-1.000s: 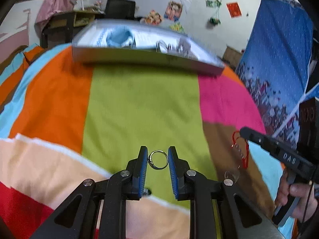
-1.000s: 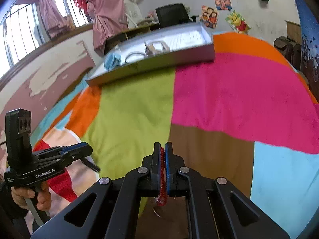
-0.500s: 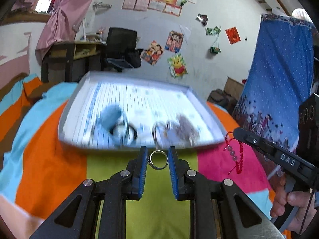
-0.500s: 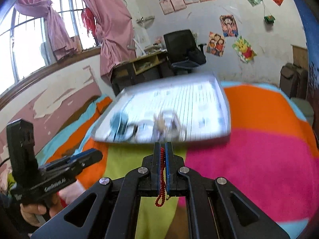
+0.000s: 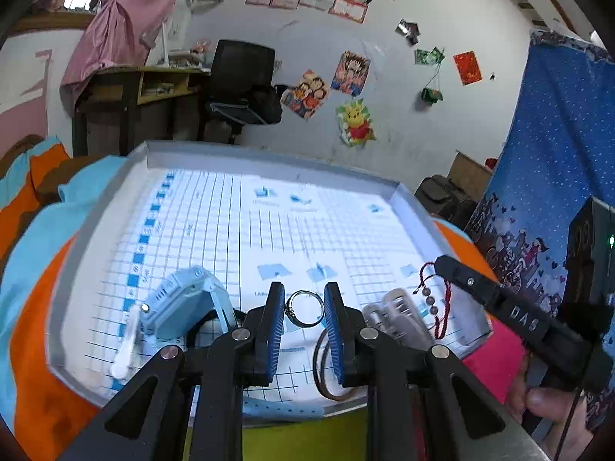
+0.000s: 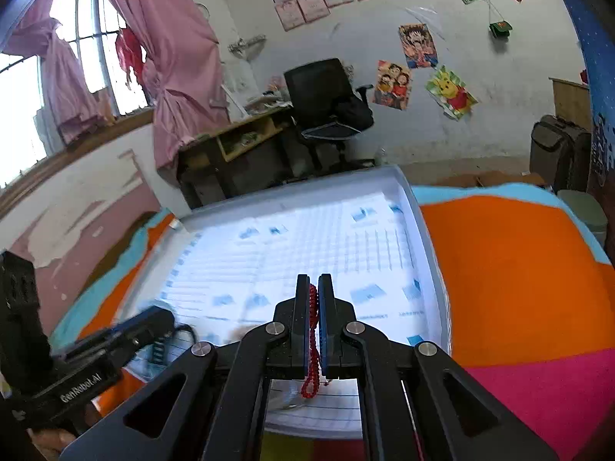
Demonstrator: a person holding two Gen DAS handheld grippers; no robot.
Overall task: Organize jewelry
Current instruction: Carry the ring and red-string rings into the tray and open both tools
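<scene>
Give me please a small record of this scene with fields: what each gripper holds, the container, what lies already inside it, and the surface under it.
left gripper: shut on a silver ring
right gripper: shut on a red beaded bracelet
container: shallow grey tray lined with a white grid sheet
already in tray: light blue watch, thin bangle, clear ribbed piece
surface: bedcover in bright colour blocks
position: both grippers above the tray's near edge

Left gripper (image 5: 304, 307) jaws clamp a ring (image 5: 305, 307), right gripper (image 6: 313, 309) jaws pinch a red cord (image 6: 312, 342), each apparently hand-held.
</scene>
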